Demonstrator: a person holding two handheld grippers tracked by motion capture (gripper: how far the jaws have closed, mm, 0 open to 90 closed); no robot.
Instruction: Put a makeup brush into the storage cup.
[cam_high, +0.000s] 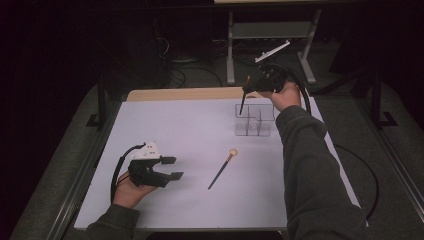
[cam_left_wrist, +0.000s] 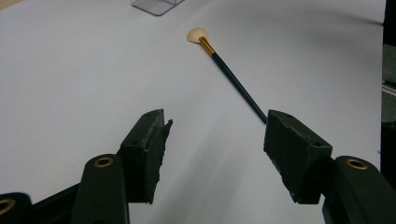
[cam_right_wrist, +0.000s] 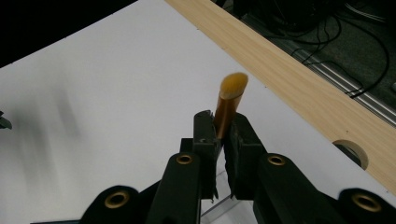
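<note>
Partly hidden by right gripper (cam_right_wrist: 223, 135), blurred brush (cam_right_wrist: 230, 100), handle unseen

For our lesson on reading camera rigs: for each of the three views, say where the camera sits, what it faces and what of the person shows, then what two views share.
High view: above the person's side, looking down on the white table; forearms, hands, left tongs, right tongs.
Left gripper view: rides the open left tongs, facing the lying brush.
Right gripper view: rides the right tongs, shut on the held brush.
Shared: high and left gripper views show the lying brush and clear organizer.
</note>
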